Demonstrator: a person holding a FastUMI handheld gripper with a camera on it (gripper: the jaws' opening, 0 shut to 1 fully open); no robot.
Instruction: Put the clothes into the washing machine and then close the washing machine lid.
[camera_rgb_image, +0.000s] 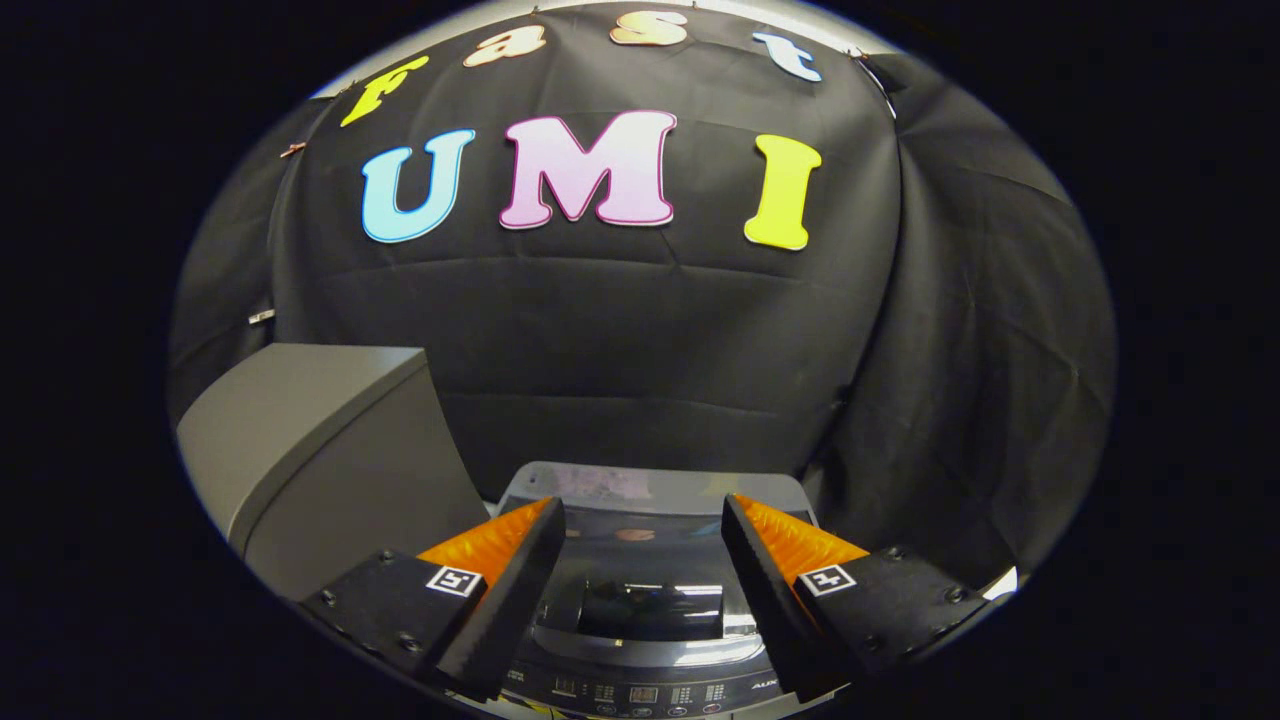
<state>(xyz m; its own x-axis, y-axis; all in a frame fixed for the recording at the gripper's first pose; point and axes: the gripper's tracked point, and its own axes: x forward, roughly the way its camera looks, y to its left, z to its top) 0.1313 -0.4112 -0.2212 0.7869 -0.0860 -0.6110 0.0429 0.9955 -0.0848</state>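
Washing machine, dark grey with glossy glass lid (640, 560), sits at 6 o'clock beneath the wide-open, empty gripper (640, 535); grey box (310, 440) at 9. Lid looks closed; pressing down could scrape fingers across glass.

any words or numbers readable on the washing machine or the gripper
Control panel of the washing machine: small print and a display, too small to read.
Brand mark at the panel's end: partly hidden beside a finger, not surely readable.
Hand-held gripper, fingers open above the machine: a square black-and-white marker on each finger, a pattern, no words.
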